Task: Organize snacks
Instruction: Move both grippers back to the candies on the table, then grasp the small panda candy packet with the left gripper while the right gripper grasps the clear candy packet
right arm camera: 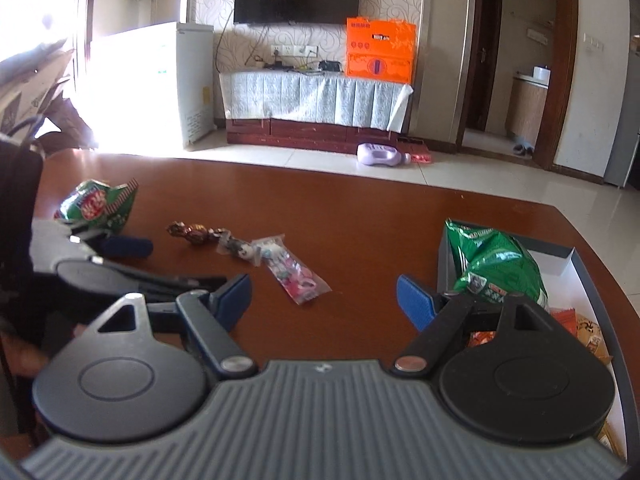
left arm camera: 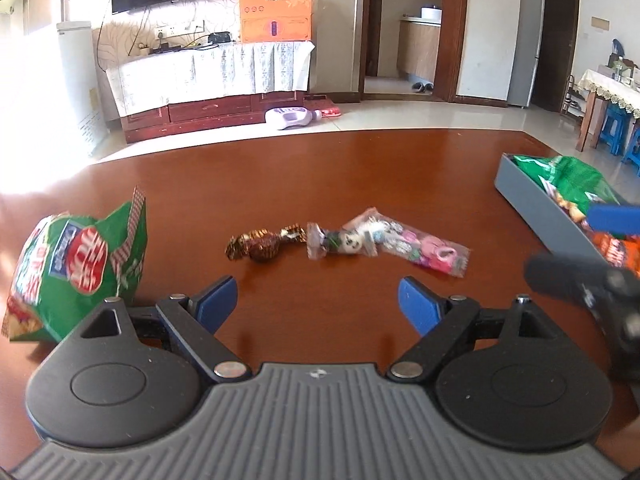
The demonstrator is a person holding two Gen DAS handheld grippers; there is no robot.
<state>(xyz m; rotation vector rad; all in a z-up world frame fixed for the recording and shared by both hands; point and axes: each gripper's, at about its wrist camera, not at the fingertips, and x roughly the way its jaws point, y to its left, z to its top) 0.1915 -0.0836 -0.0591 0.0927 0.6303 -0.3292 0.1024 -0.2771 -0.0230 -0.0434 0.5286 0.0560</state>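
Three small wrapped sweets (left arm camera: 344, 242) are lying mid-frame on the tabletop (left arm camera: 320, 168), a green chip bag (left arm camera: 76, 268) at left, the grey box (left arm camera: 536, 204) at right. The left tool (left arm camera: 316, 300) and right tool (right arm camera: 324, 296) are both hovering wide open, gripping nothing.
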